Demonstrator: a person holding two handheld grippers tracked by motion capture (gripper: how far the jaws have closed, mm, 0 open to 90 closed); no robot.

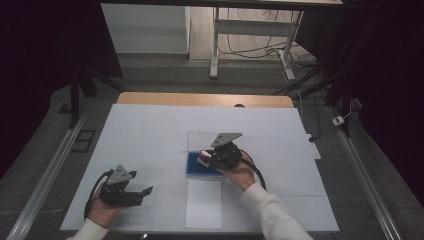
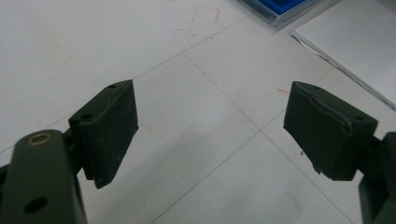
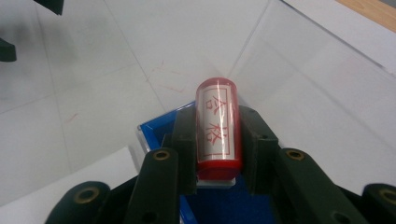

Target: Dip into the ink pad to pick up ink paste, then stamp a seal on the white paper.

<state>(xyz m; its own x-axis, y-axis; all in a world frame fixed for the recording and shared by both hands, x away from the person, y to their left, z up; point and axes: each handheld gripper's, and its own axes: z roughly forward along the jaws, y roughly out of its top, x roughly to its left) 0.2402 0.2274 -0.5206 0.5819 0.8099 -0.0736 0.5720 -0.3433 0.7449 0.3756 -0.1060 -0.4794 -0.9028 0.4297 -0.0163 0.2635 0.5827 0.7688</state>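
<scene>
My right gripper [image 1: 207, 157] is shut on a red stamp [image 3: 218, 128] with a white label bearing red characters, its jaws pressing on both sides. It holds the stamp over a blue ink pad [image 1: 197, 168] in a clear case at the table's middle; whether the stamp touches the pad I cannot tell. The case's clear lid [image 1: 202, 140] lies flat just beyond the pad. A white sheet of paper [image 1: 203, 204] lies in front of the pad. My left gripper [image 1: 146, 191] rests low at the front left, open, with nothing between its pads [image 2: 109, 130].
A white mat [image 1: 150, 130] covers the table, whose wooden far edge [image 1: 205, 99] shows behind it. Faint red marks [image 2: 201, 21] stain the mat near the ink pad [image 2: 285, 7]. Beyond the table stand a white desk frame [image 1: 250, 30] and floor cables [image 1: 260, 50].
</scene>
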